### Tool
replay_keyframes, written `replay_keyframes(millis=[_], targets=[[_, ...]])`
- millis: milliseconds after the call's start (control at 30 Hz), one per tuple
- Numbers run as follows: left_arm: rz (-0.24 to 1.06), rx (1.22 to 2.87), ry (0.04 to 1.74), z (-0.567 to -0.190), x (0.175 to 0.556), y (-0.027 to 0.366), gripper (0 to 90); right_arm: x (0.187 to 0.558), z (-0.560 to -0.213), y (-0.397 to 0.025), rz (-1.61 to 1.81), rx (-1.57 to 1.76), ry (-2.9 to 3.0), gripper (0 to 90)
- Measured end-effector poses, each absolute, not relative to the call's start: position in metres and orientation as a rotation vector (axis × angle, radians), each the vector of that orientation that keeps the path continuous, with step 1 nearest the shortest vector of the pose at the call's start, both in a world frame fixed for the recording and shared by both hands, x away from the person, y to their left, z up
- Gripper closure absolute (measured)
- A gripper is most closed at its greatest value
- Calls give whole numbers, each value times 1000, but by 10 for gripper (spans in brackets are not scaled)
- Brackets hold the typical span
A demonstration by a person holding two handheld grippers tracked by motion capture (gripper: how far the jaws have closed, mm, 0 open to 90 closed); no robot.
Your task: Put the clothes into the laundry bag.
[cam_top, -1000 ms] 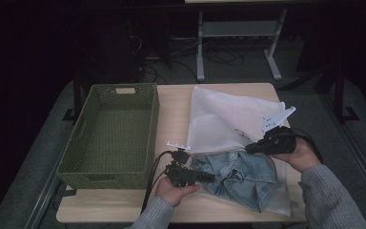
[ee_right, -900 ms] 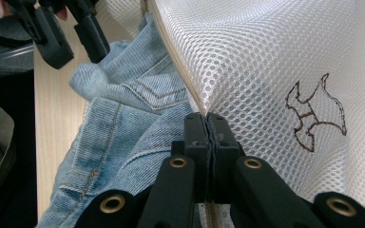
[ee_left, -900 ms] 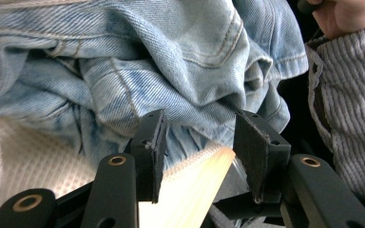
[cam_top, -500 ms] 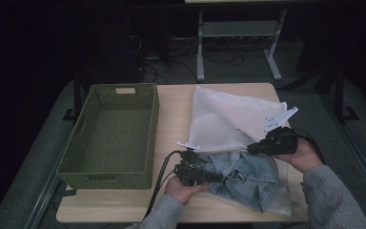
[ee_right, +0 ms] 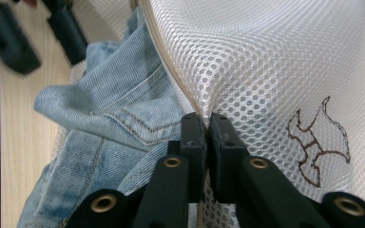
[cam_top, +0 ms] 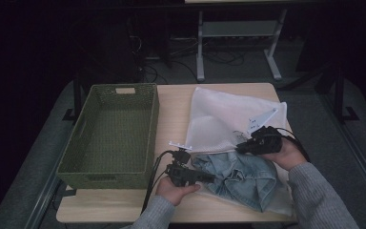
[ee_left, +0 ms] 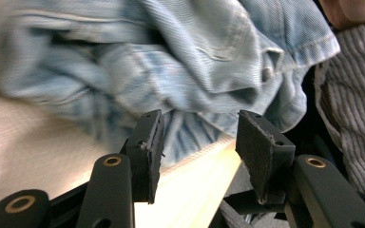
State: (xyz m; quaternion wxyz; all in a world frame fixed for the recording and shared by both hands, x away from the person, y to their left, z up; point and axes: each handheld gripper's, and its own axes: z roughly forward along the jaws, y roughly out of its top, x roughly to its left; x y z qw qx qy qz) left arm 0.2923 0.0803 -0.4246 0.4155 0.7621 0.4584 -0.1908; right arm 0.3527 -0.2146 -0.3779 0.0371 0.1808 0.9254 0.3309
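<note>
A crumpled light-blue denim garment (cam_top: 240,176) lies at the table's near right, partly on a white mesh laundry bag (cam_top: 224,119). My left gripper (cam_top: 209,178) points right at the denim's left edge; its jaws stand open just short of the cloth (ee_left: 171,61). My right gripper (cam_top: 242,148) is at the bag's near edge, shut on the mesh rim (ee_right: 204,114), with denim (ee_right: 100,128) just to the left of its jaws. The bag's mesh (ee_right: 275,61) carries a small brown printed mark.
A green woven basket (cam_top: 145,143) stands empty on the left half of the wooden table (cam_top: 171,114). A small white clip-like piece (cam_top: 179,144) lies by the bag's near left corner. The table's near edge runs close under my forearms. Dark floor and desk legs lie beyond.
My left gripper has moved right along the table's front, up to the denim's left edge. The right gripper has stayed at the bag's rim.
</note>
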Motion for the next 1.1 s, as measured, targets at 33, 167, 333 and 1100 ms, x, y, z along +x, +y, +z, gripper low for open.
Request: replay_keyframes(millis=[33,167,333,1100], targets=[[-476,1914,1166,-425,292,81,494,352,-379,-216,1018,552,2844,861],[-448,1942,1191,-428,291,78,456,351,-380,-222,1034,566,2846,865],[-448,1981,1221,-439,295,68,421,348,-378,-225,1060,554,2837,868],[-413,1732,1215,-451,293,48,652,335,-369,-234,1174,521,2855,874]])
